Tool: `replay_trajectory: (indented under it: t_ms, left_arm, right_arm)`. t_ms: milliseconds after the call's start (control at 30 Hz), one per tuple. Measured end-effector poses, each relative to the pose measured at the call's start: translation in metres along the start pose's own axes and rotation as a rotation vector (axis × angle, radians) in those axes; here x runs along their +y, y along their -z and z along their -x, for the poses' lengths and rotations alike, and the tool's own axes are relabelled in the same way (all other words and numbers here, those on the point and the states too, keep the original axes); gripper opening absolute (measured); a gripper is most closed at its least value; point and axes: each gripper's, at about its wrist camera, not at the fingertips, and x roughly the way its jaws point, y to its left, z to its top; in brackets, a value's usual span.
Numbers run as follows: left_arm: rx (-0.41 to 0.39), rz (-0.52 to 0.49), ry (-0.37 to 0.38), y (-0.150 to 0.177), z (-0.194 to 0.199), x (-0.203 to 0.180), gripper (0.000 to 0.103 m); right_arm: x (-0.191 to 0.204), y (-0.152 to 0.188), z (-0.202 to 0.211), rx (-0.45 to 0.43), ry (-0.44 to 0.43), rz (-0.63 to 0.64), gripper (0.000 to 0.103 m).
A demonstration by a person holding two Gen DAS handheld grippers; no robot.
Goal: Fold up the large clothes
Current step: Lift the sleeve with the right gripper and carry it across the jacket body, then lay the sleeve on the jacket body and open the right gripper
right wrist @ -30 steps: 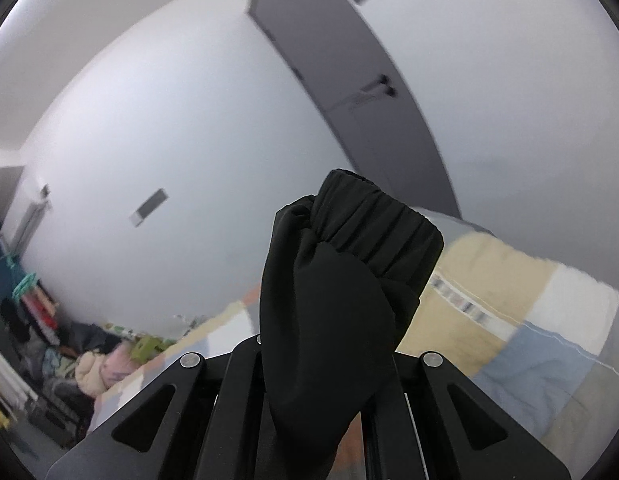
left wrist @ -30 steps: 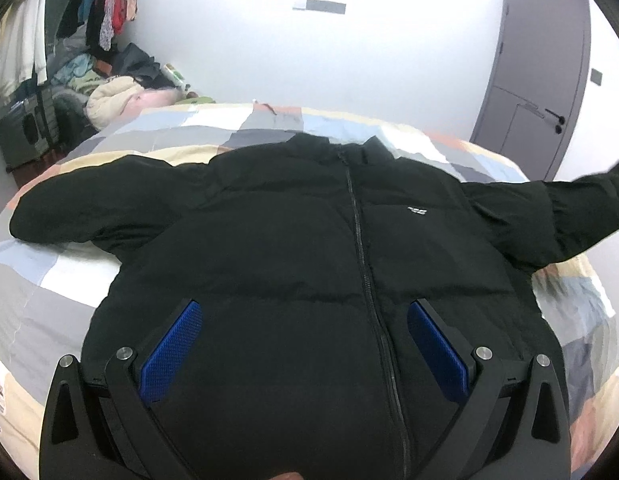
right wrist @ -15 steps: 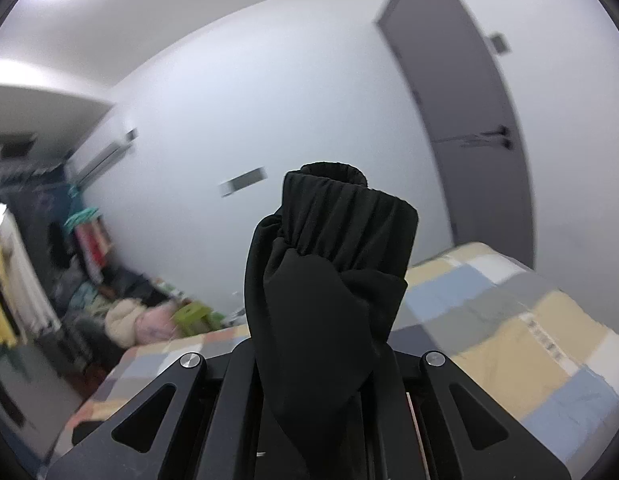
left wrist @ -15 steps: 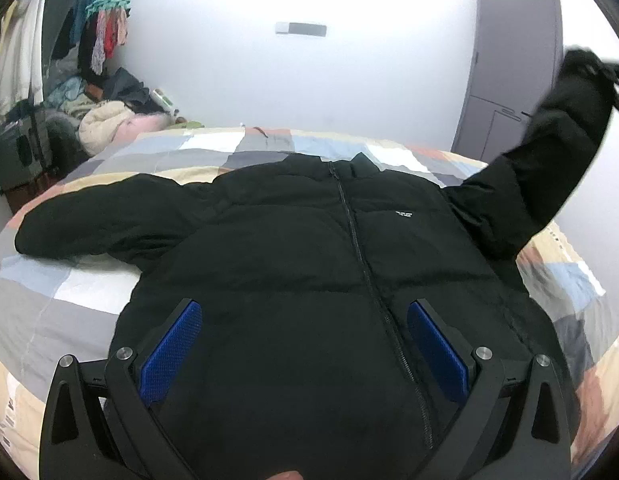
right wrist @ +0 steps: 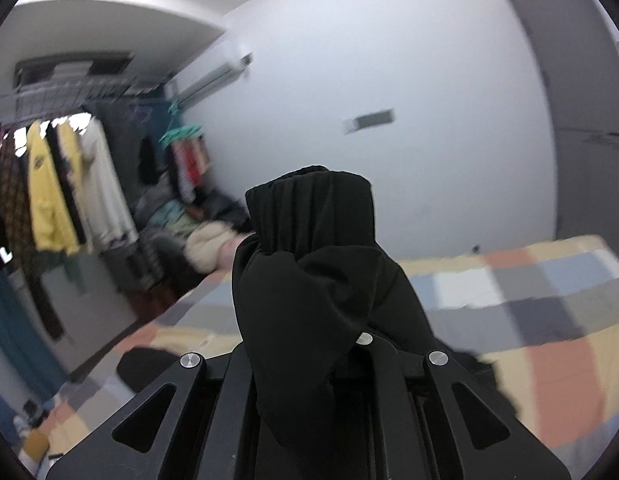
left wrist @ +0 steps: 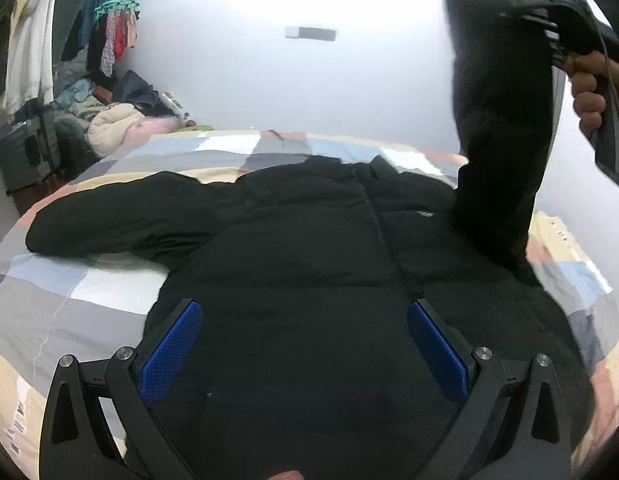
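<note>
Two grippers are in play over one black puffer jacket (left wrist: 309, 248), which lies face up, zipped, on a patchwork bedspread (left wrist: 53, 292). Far left of the left wrist view: hanging clothes (left wrist: 25, 40) and a heap of garments (left wrist: 109, 124) against the white wall. Next, the jacket's one sleeve (left wrist: 121, 216) stretches flat across the bedspread toward that side. Centre: the left gripper (left wrist: 305, 344) hovers above the jacket's lower front, jaws spread wide, blue pads (left wrist: 171, 350) clear of the fabric, nothing between them. Right: the other sleeve (left wrist: 497, 128) is lifted steeply off the bed, its cuff at the top, clamped in the right gripper (left wrist: 513, 4), which a hand (left wrist: 589, 88) holds by the handle. Right wrist view confirms: the cuff (right wrist: 309, 208) bunches up between the nearly closed fingers, jaws just beginning to part, cloth still pinched there. Background of that view is motion-blurred; a grey door (right wrist: 581, 100) stands at far right.
</note>
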Motion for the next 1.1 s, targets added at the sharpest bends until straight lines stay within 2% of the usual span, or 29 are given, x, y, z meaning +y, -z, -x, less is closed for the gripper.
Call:
replay_trajectory:
  t_ms: [167,467,700,767,933,1100]
  left_arm:
    - [0.039,0.021,-0.009,0.005,-0.015,0.014,0.103]
    - [0.070,0.027,-0.009,0.010,-0.025,0.020,0.103]
    - [0.103,0.038,-0.020,0.014,-0.035,0.024,0.103]
    - [0.109,0.035,-0.024,0.015,-0.038,0.023,0.103]
    - [0.131,0.034,-0.029,0.016,-0.047,0.021,0.103]
    - [0.131,0.063,-0.009,0.009,-0.043,0.022,0.103]
  right_arm:
    - [0.034,0.046,-0.055,0.116,-0.094,0.008,0.008]
    - [0.061,0.108,-0.106,0.256,-0.182,0.022,0.008]
    - [0.068,0.160,-0.150,0.447,-0.183,0.044,0.009]
    - [0.064,0.171,-0.157,0.471,-0.191,0.026,0.009]
    - [0.064,0.182,-0.162,0.505,-0.191,0.034,0.009]
    - [0.071,0.174,-0.152,0.527,-0.203,0.059,0.025]
